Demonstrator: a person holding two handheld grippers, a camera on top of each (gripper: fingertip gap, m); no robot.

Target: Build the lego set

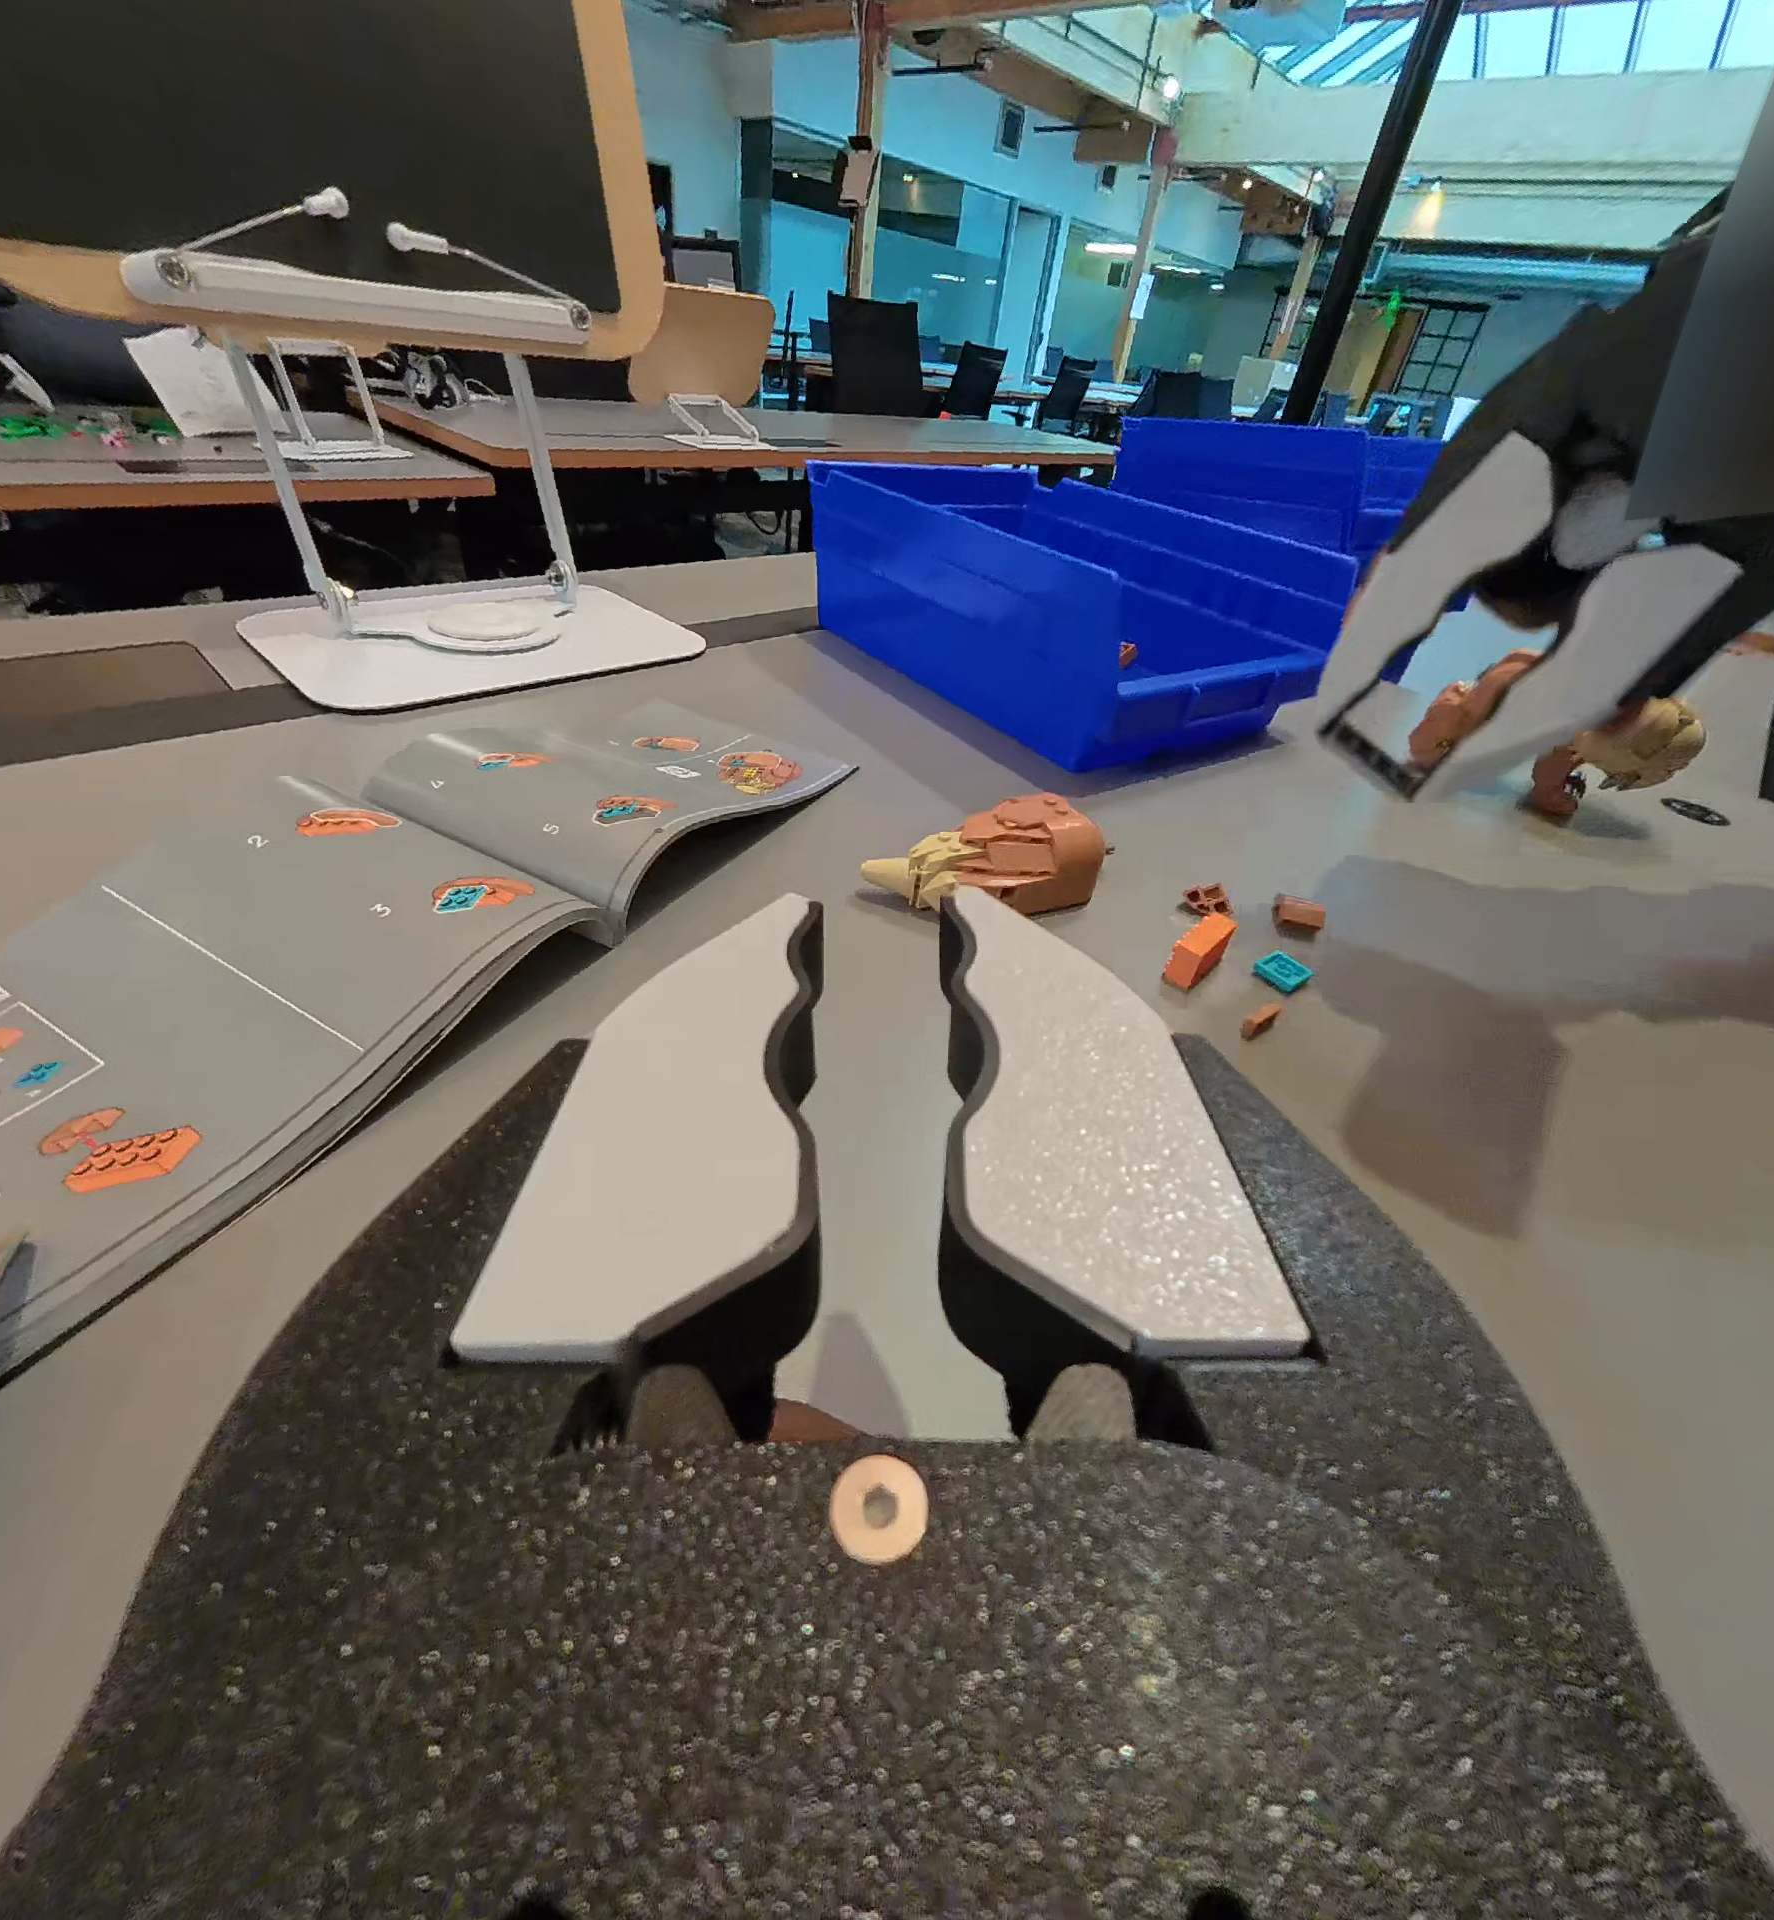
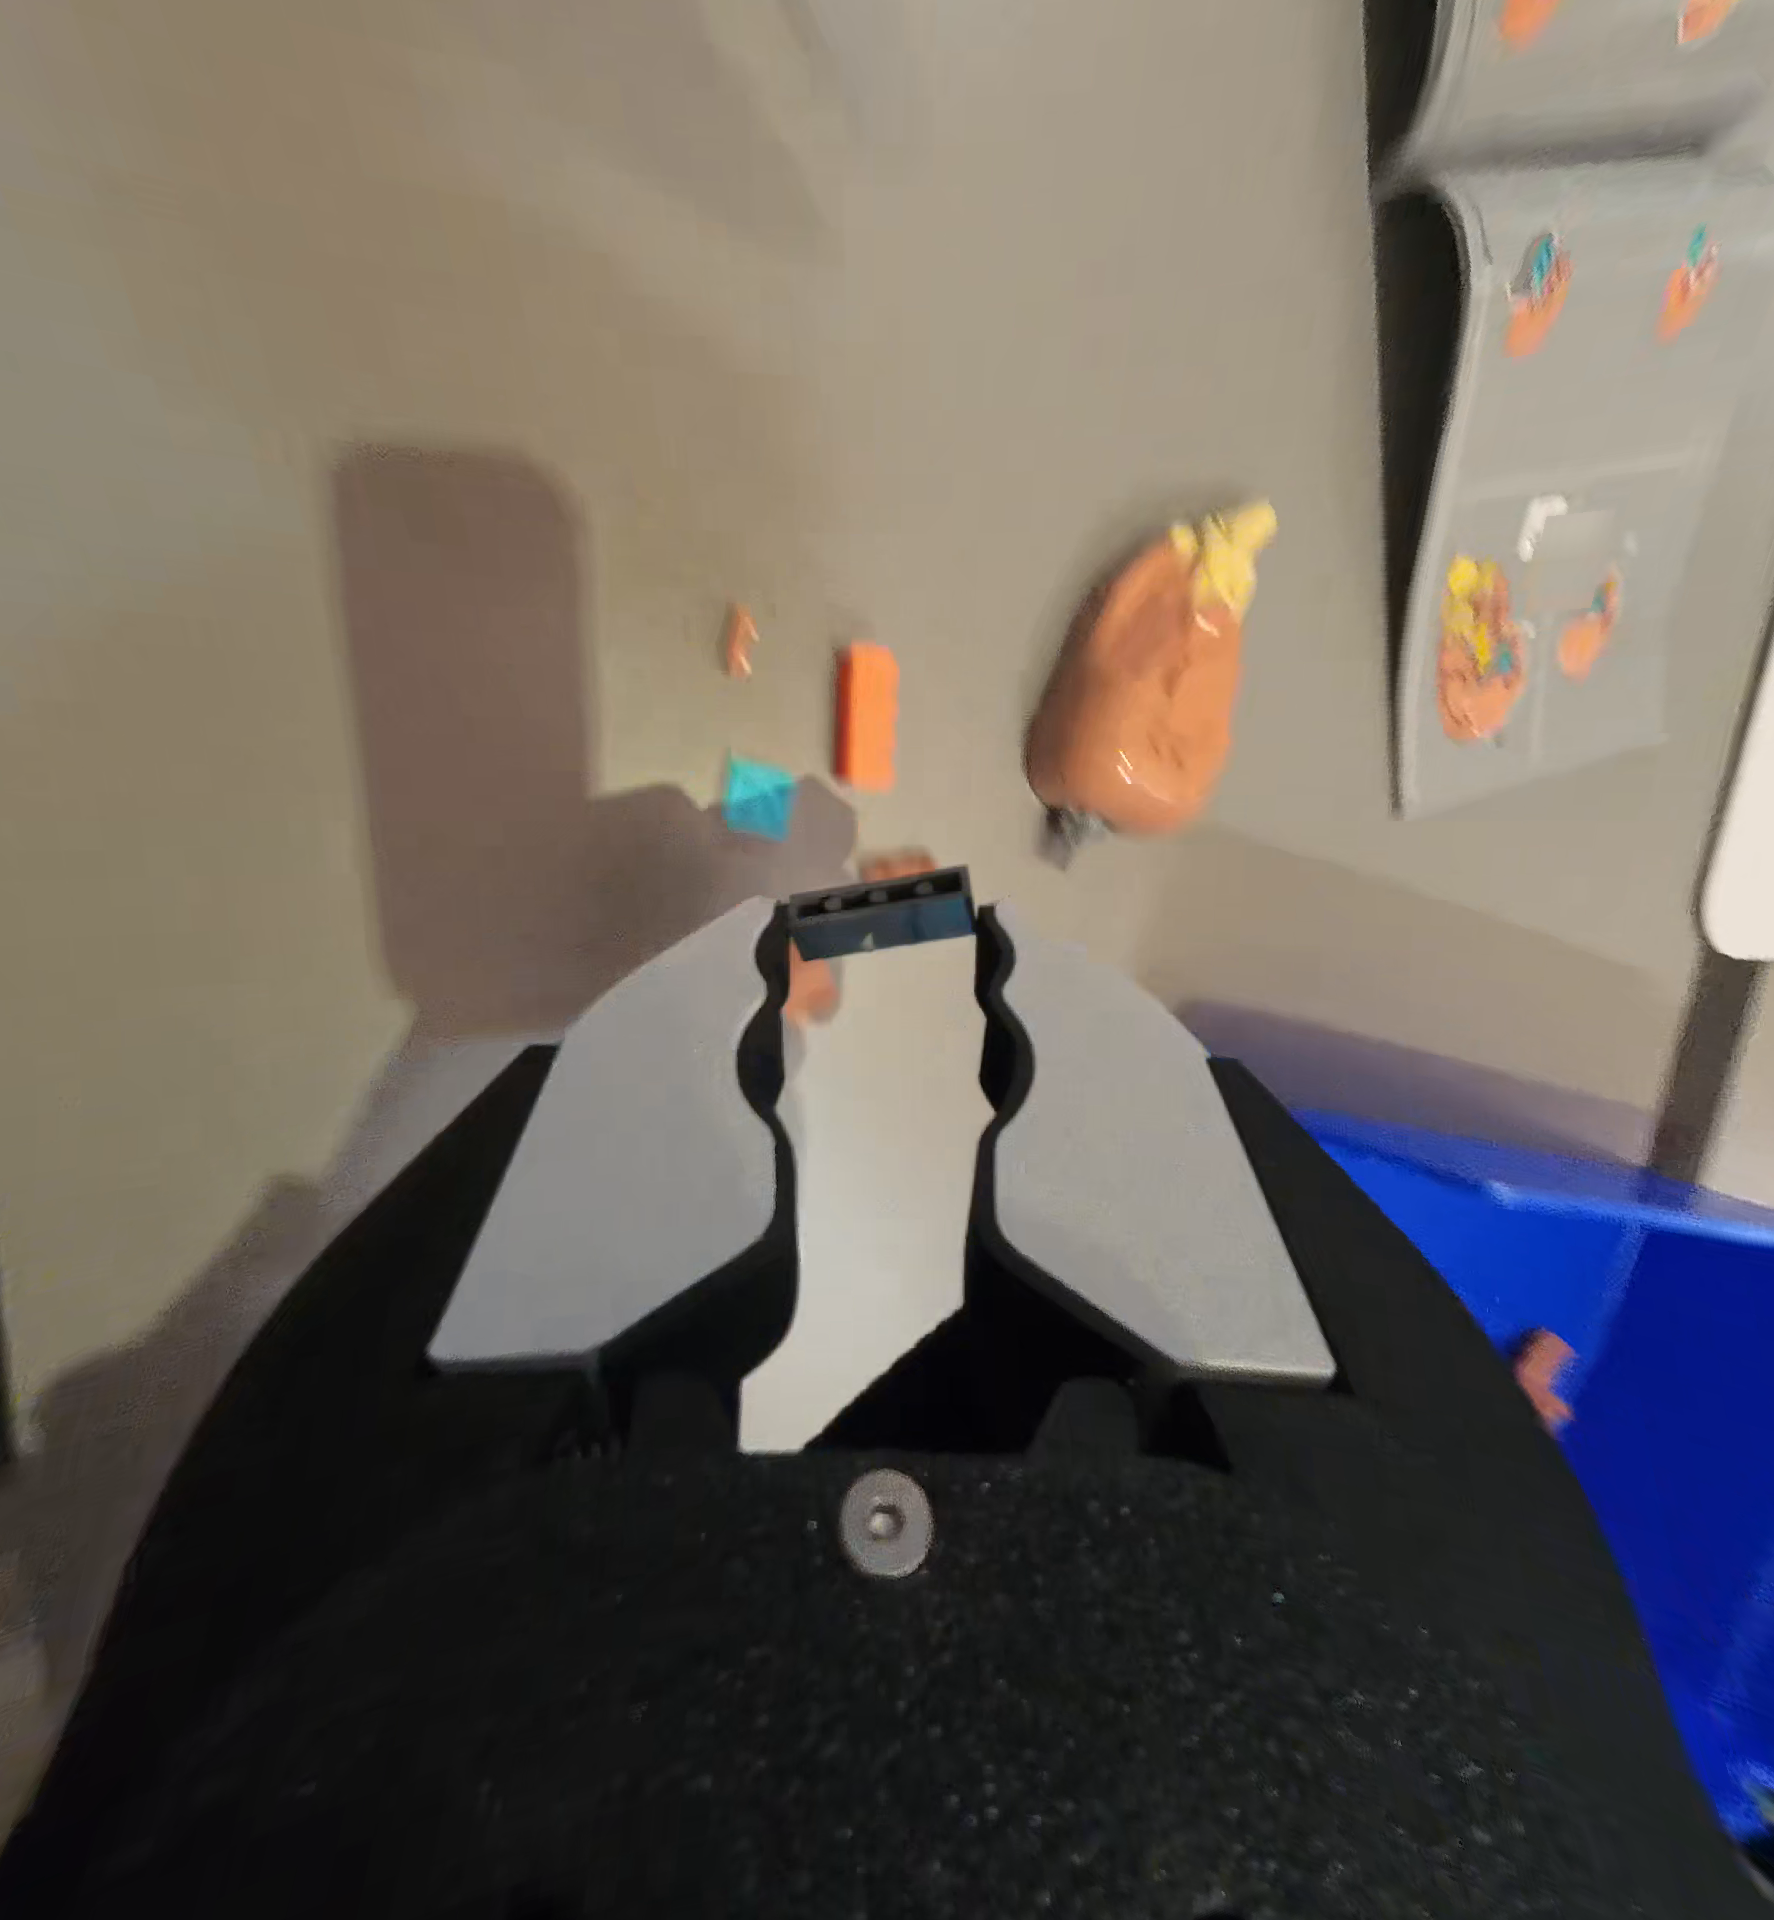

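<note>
Closest to us, the left gripper (image 1: 878,914) has its fingers a bit apart with nothing between them, sitting over the grey counter (image 1: 1070,1195). Just past the tips there's a half-built brown and tan lego lump (image 1: 997,852), with loose bricks (image 1: 1241,951) to its right and the open instruction booklet (image 1: 322,935) on the left. Our right gripper (image 2: 881,920) is pinching a small dark grey brick (image 2: 878,925) across its tips, up above those loose bricks. Blue bins (image 1: 1049,603) sit behind.
</note>
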